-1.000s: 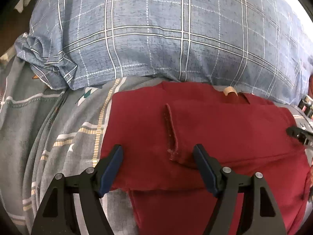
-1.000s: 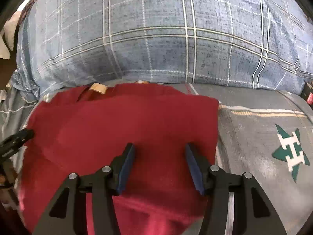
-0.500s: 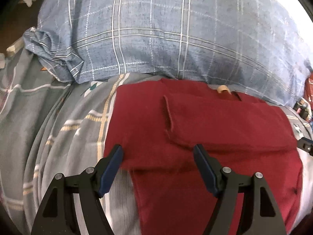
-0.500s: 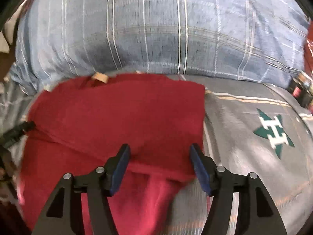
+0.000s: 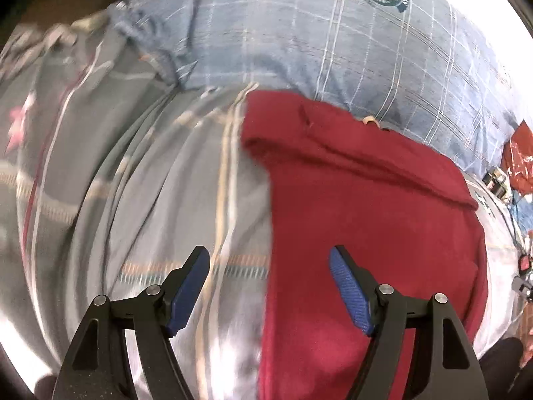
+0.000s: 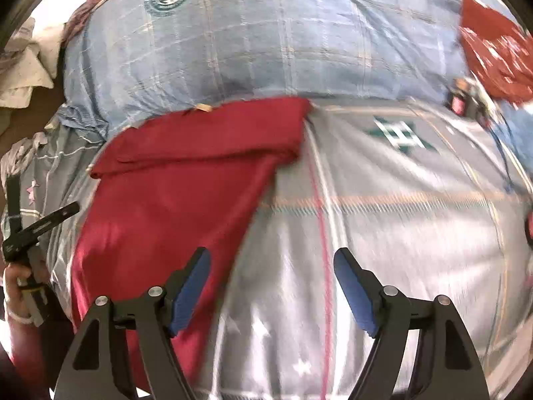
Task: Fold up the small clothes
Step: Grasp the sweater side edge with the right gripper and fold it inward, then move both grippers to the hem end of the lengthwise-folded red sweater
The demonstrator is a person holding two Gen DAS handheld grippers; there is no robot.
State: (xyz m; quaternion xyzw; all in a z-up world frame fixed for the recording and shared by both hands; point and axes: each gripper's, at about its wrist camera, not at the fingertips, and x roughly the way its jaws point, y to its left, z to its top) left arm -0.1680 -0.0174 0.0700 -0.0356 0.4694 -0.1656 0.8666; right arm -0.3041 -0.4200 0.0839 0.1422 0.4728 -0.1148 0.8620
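Both grippers have pulled back from the red garment [image 5: 366, 206]. The left gripper [image 5: 269, 290] hangs released; the right gripper [image 6: 271, 288], jaws just opening, holds nothing.

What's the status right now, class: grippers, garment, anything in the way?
Left gripper open, empty. Right gripper open, jaws just been opening, nothing between them. Red garment lies partly folded on bedsheet. Nothing in the way.

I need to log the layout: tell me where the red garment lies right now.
The red garment lies flat on the grey patterned bedsheet, its top edge against the blue plaid pillow. It fills the right of the left wrist view and the left of the right wrist view.
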